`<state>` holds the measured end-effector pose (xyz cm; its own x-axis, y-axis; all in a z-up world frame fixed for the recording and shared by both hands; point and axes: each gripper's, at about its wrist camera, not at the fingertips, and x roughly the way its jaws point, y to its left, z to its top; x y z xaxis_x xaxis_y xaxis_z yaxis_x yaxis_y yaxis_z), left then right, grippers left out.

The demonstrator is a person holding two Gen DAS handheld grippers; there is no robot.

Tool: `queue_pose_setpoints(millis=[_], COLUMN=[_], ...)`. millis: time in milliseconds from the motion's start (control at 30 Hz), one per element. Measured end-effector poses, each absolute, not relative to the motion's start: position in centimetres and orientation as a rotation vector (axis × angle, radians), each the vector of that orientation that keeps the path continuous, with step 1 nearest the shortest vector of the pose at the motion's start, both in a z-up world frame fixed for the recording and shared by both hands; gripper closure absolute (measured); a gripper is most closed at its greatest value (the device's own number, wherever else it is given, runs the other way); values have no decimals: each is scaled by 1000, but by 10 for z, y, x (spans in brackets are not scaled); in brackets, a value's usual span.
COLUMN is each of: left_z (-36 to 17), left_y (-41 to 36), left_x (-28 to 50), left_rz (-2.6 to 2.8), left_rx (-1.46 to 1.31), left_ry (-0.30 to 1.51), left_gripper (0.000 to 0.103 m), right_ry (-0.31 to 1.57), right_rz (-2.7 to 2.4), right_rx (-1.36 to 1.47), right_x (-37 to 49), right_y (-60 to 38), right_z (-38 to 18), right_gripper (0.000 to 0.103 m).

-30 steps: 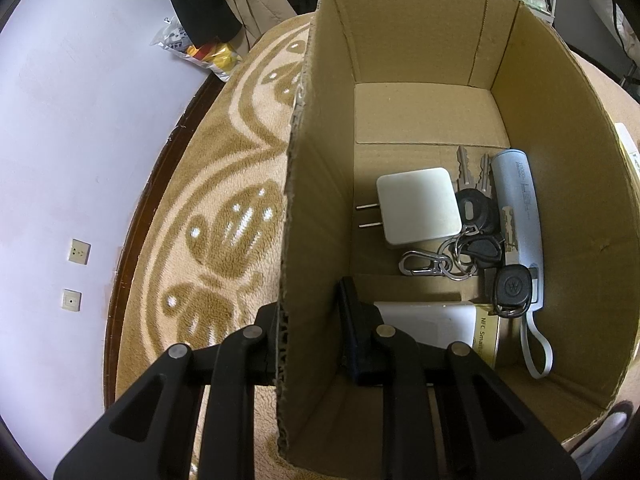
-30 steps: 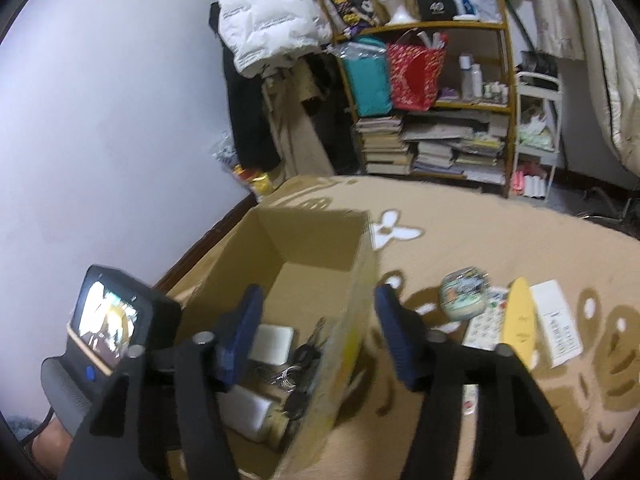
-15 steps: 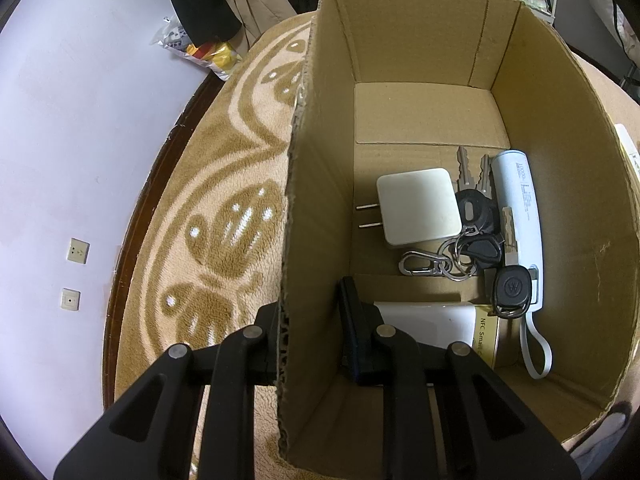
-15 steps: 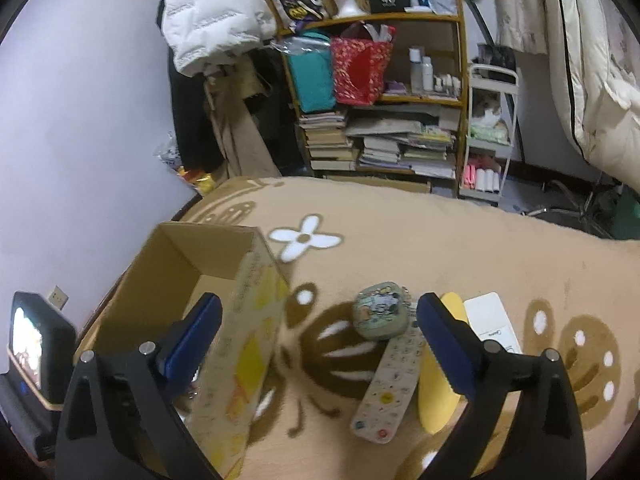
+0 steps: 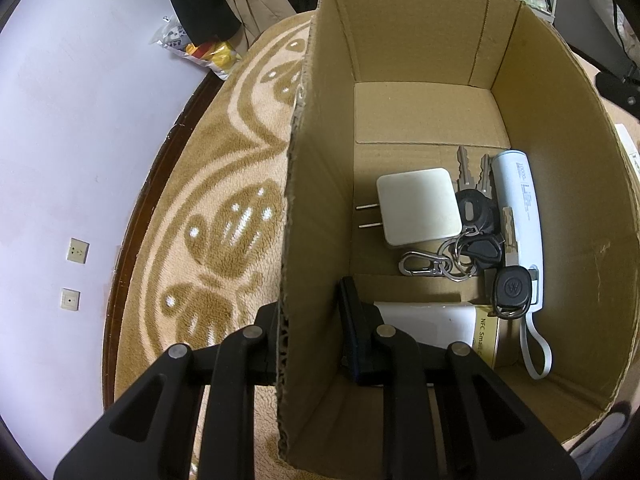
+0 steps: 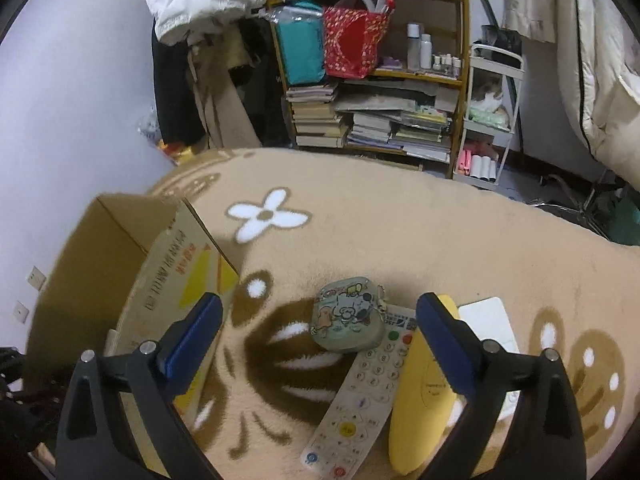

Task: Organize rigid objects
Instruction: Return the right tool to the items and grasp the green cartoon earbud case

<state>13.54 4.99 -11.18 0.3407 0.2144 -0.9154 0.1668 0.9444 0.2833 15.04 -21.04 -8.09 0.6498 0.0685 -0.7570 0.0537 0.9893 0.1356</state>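
The job looks roughly half done. Inside the cardboard box [image 5: 420, 60] already lie a white charger [image 5: 418, 206] with its prongs pointing left, a bunch of keys [image 5: 478, 236] with a black car key at its near end, a white power bank [image 5: 518, 216] along the right wall, and a white-and-gold packet [image 5: 444, 320] at the near end, all close together on the box floor.

Still outside, on the patterned blanket [image 6: 400, 216] to the right of the box, are a round cartoon-printed tin [image 6: 347, 316], a white remote control [image 6: 360, 392] touching the tin's near edge, a long yellow case [image 6: 424, 392] just right of the remote, and a white flat card or booklet [image 6: 490, 322] partly under the yellow case. By my reading these four are what remains to be packed.

The left tongs [image 5: 312, 332] are clenched on the box's left wall near its near corner, one finger outside and one inside, apparently steadying the box.

The right tongs [image 6: 318, 330] are spread wide with nothing between them. They hover above the blanket, and the tin sits between the two blue pads [image 6: 192, 332], slightly beyond the tips, with the remote running back toward the camera between the fingers. The tin seems the likely next pick, though whether the tongs are low enough to close on it cannot be told.
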Motion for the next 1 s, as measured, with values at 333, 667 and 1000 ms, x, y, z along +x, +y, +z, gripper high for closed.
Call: queue_pose_setpoints(millis=[333, 667, 1000], left_z=[-113, -114, -117], left_y=[51, 51, 49], left_x=[136, 136, 137], left_rz=[28, 34, 34], left_rx=[354, 352, 358], left_ry=[1233, 1232, 1236], left_gripper=[82, 82, 82], right_ry=[965, 1013, 930], right_rz=[-16, -66, -41], right_rx=[77, 10, 0], right_x=[173, 182, 164], right_y=[-211, -213, -204], right_z=[-114, -134, -121], right_gripper=[26, 41, 45])
